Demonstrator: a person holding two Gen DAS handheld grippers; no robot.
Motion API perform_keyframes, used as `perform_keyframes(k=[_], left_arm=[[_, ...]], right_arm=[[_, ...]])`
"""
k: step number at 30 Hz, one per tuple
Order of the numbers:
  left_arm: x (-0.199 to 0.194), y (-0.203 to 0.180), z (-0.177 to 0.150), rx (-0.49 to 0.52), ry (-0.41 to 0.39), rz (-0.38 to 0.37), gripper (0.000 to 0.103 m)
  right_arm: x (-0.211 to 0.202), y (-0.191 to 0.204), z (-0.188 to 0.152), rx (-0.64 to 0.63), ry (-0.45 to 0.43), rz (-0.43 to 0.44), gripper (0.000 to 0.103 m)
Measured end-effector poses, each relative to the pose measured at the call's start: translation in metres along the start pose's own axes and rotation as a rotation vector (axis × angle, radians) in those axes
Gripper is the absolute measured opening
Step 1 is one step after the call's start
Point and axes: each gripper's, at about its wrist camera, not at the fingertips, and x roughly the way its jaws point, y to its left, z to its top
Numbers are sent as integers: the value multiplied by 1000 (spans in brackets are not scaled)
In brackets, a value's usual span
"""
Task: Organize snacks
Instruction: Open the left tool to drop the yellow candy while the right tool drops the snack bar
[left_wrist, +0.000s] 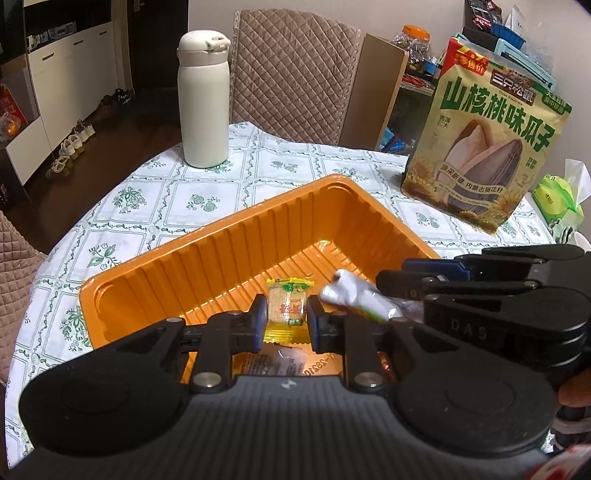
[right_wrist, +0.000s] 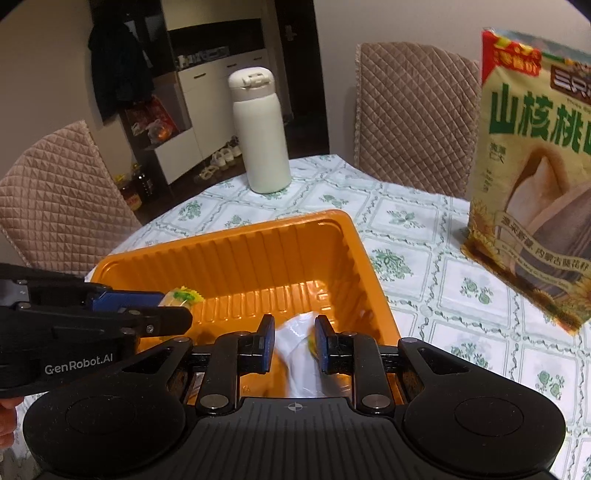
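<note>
An orange plastic tray (left_wrist: 221, 251) lies on the patterned tablecloth; it also shows in the right wrist view (right_wrist: 258, 251). My left gripper (left_wrist: 286, 317) is shut on a small yellow-and-green wrapped candy (left_wrist: 288, 308) and holds it over the tray's near part. My right gripper (right_wrist: 294, 345) is shut on a silver-white snack packet (right_wrist: 295, 343), also over the tray. In the left wrist view the right gripper (left_wrist: 421, 284) enters from the right with the silver packet (left_wrist: 351, 295). In the right wrist view the left gripper (right_wrist: 162, 306) enters from the left with the candy (right_wrist: 183, 297).
A cream thermos bottle (left_wrist: 203, 99) stands at the table's far side. A large sunflower-seed bag (left_wrist: 484, 147) stands at the right. A green tissue pack (left_wrist: 557, 199) lies beyond it. Quilted chairs (left_wrist: 291, 70) surround the table. Another wrapped packet (left_wrist: 273, 363) lies in the tray under my left gripper.
</note>
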Motion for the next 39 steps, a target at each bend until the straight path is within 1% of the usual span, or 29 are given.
perform_keyframes(k=[5,12,15,20,22,24,25,26,29,31,34,36,39], left_arm=[[5,-2,0,1,10,-11,20],[9,-7,3,4,7,-25,20],[7,-7,4,6,-3,-24,21],[1,-5,1,-4,4,-31,21],[-5,-5,-1,-7,5,-33,23],[-11,-3,-4,-19,6,-37,24],[-15,-3,-5,-23,6,-39,25],[-18,-3,-6,-28,5,-40,26],[-31,-4,-10,-39,-4,-46,28],[-41,-4,-12,-46,-5,-43,33],[-57,-7,-18,-51,-17,-46,35],[-68,-9,-22,-58,-18,-46,40],[-85,-13,-31,-62,-26,-53,40]], right_arm=[[-2,-5,-1,18,15,0,23],[-7,-11,-3,48,11,-1,23],[-10,-13,-4,60,12,2,23],[-18,-15,-7,89,14,18,24],[-23,-14,-9,95,11,25,24],[-29,-13,-12,101,7,33,26],[-32,-12,-13,106,4,36,31],[-35,-12,-14,111,-1,37,38],[-47,-10,-19,132,-27,45,51],[-55,-9,-21,146,-36,47,53],[-69,-7,-25,159,-55,47,56],[-79,-6,-28,168,-69,46,58],[-97,-3,-34,187,-91,47,60]])
